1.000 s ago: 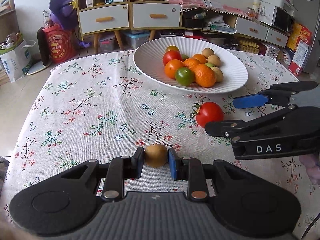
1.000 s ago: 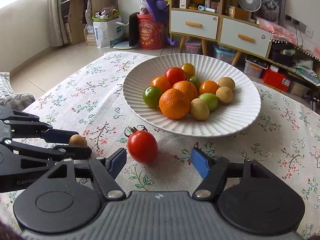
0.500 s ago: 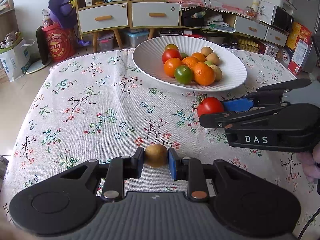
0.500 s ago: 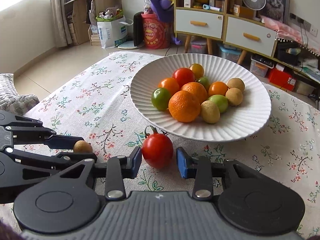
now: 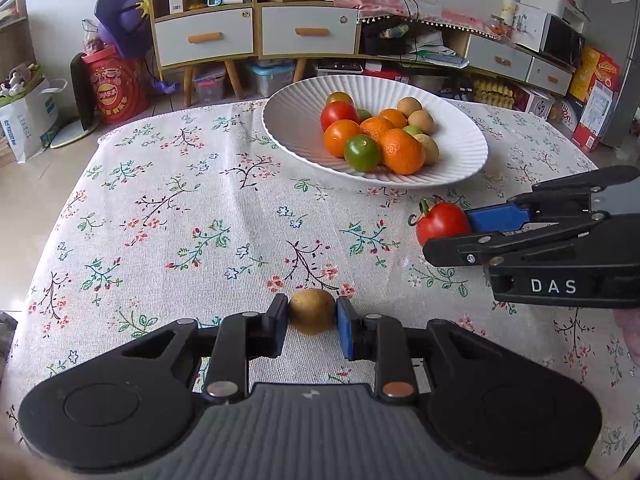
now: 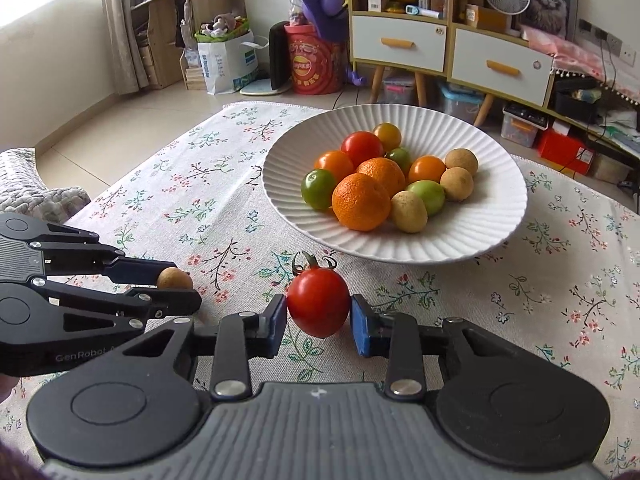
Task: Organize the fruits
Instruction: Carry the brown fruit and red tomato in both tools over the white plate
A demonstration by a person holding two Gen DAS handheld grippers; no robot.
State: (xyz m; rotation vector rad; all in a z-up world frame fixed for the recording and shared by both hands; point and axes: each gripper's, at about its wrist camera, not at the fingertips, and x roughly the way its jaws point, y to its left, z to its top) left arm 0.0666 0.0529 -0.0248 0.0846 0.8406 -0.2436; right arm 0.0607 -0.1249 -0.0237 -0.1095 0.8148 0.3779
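My left gripper (image 5: 312,314) is shut on a small brown round fruit (image 5: 312,310), low over the floral tablecloth near the table's front. My right gripper (image 6: 319,318) is shut on a red tomato (image 6: 318,306) with a green stem, both blue pads pressing on its sides, just in front of the plate. The left wrist view shows the same tomato (image 5: 438,222) at the right, with the right gripper (image 5: 452,234) around it. In the right wrist view, the left gripper (image 6: 176,290) holds the brown fruit (image 6: 174,279) at the left. A white ribbed plate (image 6: 400,248) holds several oranges, tomatoes, green and brown fruits.
The floral tablecloth (image 5: 180,208) covers the whole table, its left edge dropping to a tiled floor. Behind the table stand drawer cabinets (image 5: 256,32), a red tub (image 5: 116,88), a paper bag (image 5: 28,120) and boxes.
My right gripper moved up to the red tomato and its jaws closed on it. The left gripper stayed still, shut on the brown fruit.
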